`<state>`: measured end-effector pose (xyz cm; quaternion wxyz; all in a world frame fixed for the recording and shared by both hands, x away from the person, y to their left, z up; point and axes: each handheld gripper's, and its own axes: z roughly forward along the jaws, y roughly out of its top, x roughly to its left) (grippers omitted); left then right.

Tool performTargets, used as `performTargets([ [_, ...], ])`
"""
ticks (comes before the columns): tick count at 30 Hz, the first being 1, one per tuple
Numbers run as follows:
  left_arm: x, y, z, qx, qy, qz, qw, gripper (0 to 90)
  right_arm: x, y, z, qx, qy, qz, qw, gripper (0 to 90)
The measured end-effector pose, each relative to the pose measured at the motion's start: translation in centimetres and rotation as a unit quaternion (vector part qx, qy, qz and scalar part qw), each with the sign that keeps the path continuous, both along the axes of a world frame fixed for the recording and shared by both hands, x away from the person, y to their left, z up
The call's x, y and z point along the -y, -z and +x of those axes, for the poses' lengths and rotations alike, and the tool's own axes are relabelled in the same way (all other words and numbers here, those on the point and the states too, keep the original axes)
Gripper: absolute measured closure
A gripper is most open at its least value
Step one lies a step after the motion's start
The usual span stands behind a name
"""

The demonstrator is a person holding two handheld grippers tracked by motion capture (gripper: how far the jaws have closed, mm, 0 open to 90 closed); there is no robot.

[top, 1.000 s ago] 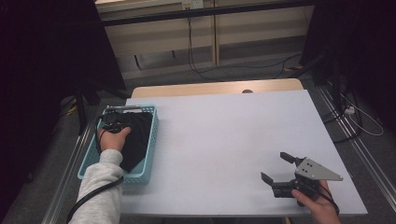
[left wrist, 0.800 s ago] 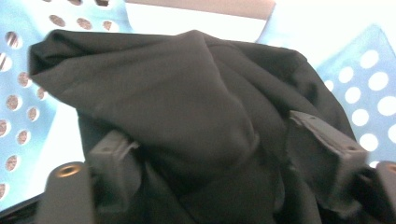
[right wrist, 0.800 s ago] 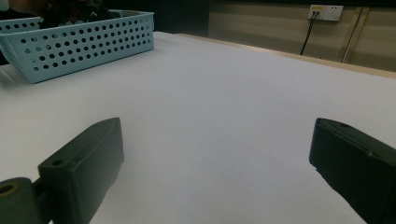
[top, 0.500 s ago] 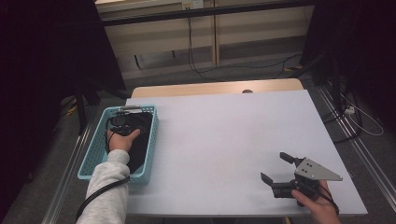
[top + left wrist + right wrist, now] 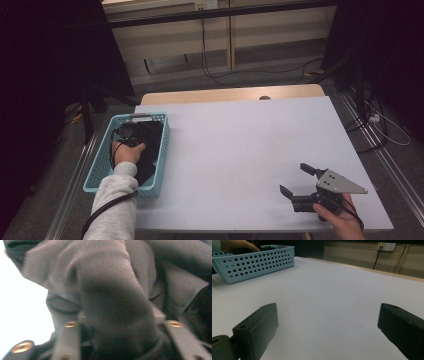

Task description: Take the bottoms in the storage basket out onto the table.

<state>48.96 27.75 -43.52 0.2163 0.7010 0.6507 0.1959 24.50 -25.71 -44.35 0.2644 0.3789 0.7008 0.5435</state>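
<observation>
Early stage, as I judge it. The dark, soft cloth (image 5: 150,150) lies bunched inside the pale blue perforated plastic basket (image 5: 102,172) at the left edge of the white table (image 5: 240,150); nothing has come out onto the tabletop yet.

My left gripper (image 5: 129,134) is down in the basket, near its far end. Its jaws have just been closing. In the left gripper view a thick fold of the grey-black fabric (image 5: 115,305) stands between them and bulges up; they look pinched on it, part closed.

My right gripper (image 5: 299,186) waits low over the near right of the table, well apart from basket and cloth, jaws spread wide with nothing between.

Left to do: lift the cloth clear and bring it to the open table.
</observation>
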Motion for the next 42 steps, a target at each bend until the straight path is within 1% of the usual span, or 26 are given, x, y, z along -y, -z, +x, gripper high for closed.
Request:
performTargets([
  [1, -0.2, -0.1, 0.0, -0.004, 0.001, -0.003, 1.0000, 69.0, 0.0, 0.0, 0.0, 0.000, 0.000, 0.000, 1.0000, 2.6],
  [3, -0.3, -0.1, 0.0, -0.003, -0.004, -0.011, 0.9999, 71.5, 0.0, 0.0, 0.0, 0.000, 0.001, 0.000, 1.0000, 2.6],
  [4, -0.5, -0.3, -0.1, -0.010, 0.001, -0.012, 0.9999, 72.5, 0.0, 0.0, 0.0, 0.000, 0.001, 0.001, 1.0000, 2.6],
  [6, -0.7, -0.6, -0.1, -0.014, -0.013, -0.036, 0.9992, 74.0, 0.1, 0.0, 0.0, -0.001, 0.003, 0.002, 1.0000, 2.6],
  [7, -0.9, -0.7, -0.1, -0.017, -0.014, -0.042, 0.9989, 74.6, 0.2, 0.0, 0.0, 0.000, 0.002, 0.001, 1.0000, 2.6],
  [8, -1.1, -0.9, -0.1, -0.020, -0.015, -0.045, 0.9987, 74.9, 0.2, 0.0, 0.0, 0.000, 0.003, 0.001, 1.0000, 2.6],
  [9, -1.3, -1.3, -0.2, -0.029, -0.011, -0.049, 0.9983, 75.2, 0.2, 0.0, 0.0, 0.000, 0.004, 0.001, 1.0000, 2.6],
  [10, -1.4, -1.6, -0.2, -0.028, -0.021, -0.062, 0.9974, 75.4, 0.3, 0.0, 0.0, 0.000, 0.004, 0.002, 1.0000, 2.6],
  [12, -1.9, -2.5, -0.3, -0.035, -0.020, -0.068, 0.9969, 75.7, 0.3, 0.0, 0.0, 0.001, 0.006, 0.004, 1.0000, 2.6],
  [13, -2.0, -3.0, -0.4, -0.031, -0.022, -0.071, 0.9967, 75.8, 0.4, 0.0, 0.0, 0.001, 0.006, 0.005, 1.0000, 2.6],
  [14, -2.2, -3.7, -0.4, -0.029, -0.019, -0.073, 0.9967, 75.8, 0.4, 0.0, 0.0, 0.000, 0.007, 0.005, 1.0000, 2.6],
  [17, -2.4, -5.9, -0.6, -0.011, -0.010, -0.077, 0.9970, 75.9, 0.4, 0.0, 0.1, 0.000, 0.007, 0.006, 1.0000, 2.6],
  [18, -2.5, -6.5, -0.6, -0.009, -0.004, -0.075, 0.9971, 75.9, 0.3, 0.0, 0.1, 0.000, 0.006, 0.005, 1.0000, 2.6],
  [22, -2.5, -9.0, -0.7, 0.016, 0.009, -0.079, 0.9967, 75.9, 0.1, 0.0, 0.1, 0.000, 0.004, 0.003, 1.0000, 2.6],
  [23, -2.5, -9.4, -0.8, 0.021, 0.011, -0.078, 0.9966, 75.9, 0.0, 0.0, 0.1, 0.000, 0.003, 0.003, 1.0000, 2.6],
  [24, -2.5, -9.9, -0.8, 0.029, 0.018, -0.072, 0.9968, 76.0, -0.1, 0.0, 0.1, 0.000, 0.001, 0.003, 1.0000, 2.6],
  [27, -2.1, -11.4, -1.0, 0.049, 0.028, -0.074, 0.9957, 76.0, -0.1, 0.0, 0.1, 0.000, -0.001, 0.001, 1.0000, 2.6],
  [29, -2.0, -12.4, -1.1, 0.063, 0.038, -0.075, 0.9945, 76.0, -0.1, 0.0, 0.1, 0.001, 0.001, 0.003, 1.0000, 2.5],
  [31, -1.7, -13.4, -1.3, 0.072, 0.047, -0.079, 0.9931, 76.0, 0.0, 0.0, 0.1, 0.000, 0.002, 0.003, 1.0000, 2.5],
  [35, -0.5, -15.4, -1.6, 0.100, 0.069, -0.082, 0.9892, 76.1, -0.1, 0.0, 0.1, 0.001, 0.001, 0.003, 1.0000, 2.5],
  [36, -0.3, -16.0, -1.8, 0.106, 0.077, -0.082, 0.9879, 76.1, -0.1, 0.0, 0.1, 0.001, 0.000, 0.002, 1.0000, 2.5],
  [37, 0.1, -16.6, -1.9, 0.117, 0.084, -0.086, 0.9859, 76.1, -0.1, 0.0, 0.1, 0.001, 0.000, 0.001, 1.0000, 2.5],
  [38, 0.3, -17.0, -2.0, 0.121, 0.087, -0.089, 0.9849, 76.1, -0.1, 0.0, 0.1, 0.001, 0.000, 0.001, 1.0000, 2.5],
  [39, 0.6, -17.6, -2.1, 0.130, 0.094, -0.091, 0.9829, 76.1, -0.1, 0.0, 0.1, 0.001, 0.000, 0.001, 1.0000, 2.5],
  [41, 1.0, -18.5, -2.2, 0.139, 0.106, -0.094, 0.9800, 76.1, -0.1, 0.0, 0.1, 0.001, 0.000, 0.002, 1.0000, 2.5],
  [42, 1.3, -19.0, -2.3, 0.152, 0.109, -0.100, 0.9773, 76.1, -0.1, 0.0, 0.1, 0.001, 0.000, 0.002, 1.0000, 2.5],
])
